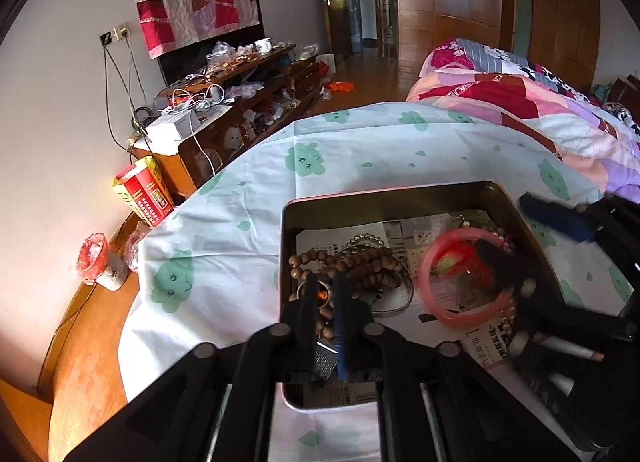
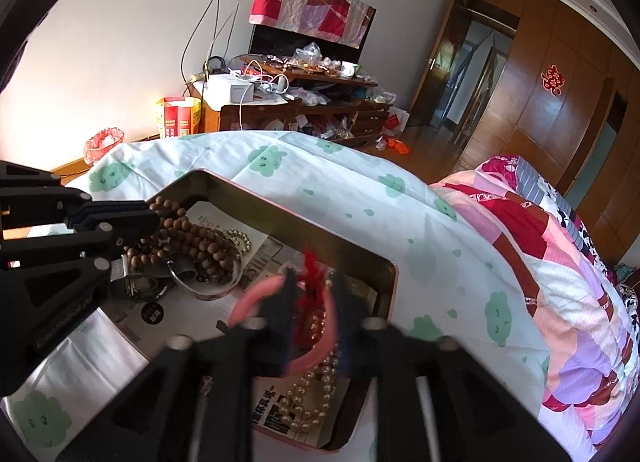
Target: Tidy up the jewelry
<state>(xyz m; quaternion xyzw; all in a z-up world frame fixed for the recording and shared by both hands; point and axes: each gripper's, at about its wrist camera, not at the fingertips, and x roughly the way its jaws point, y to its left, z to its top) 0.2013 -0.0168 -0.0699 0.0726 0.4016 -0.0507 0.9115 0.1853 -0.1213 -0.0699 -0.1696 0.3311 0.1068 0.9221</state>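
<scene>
Blurred right gripper point(image 2: 312, 318) fingers seemingly straddle pink bangle point(image 2: 256, 300); left gripper point(image 1: 325, 298) narrowly parted over wooden beads point(image 1: 360, 262).

Daylight fills the room, soft and fairly bright, strongest at the lower left where the wall point(image 1: 48, 165) washes out to a warm pale glow. The wardrobe doors point(image 1: 452, 9) carry long glossy reflections. The inside of the tin point(image 1: 384, 201) is dim and shadowed. Both views bend hard at the edges, with black corners around a round picture. The right gripper point(image 2: 312, 326) is smeared by motion blur in both views, while the left gripper point(image 1: 326, 298) looks sharp.
</scene>
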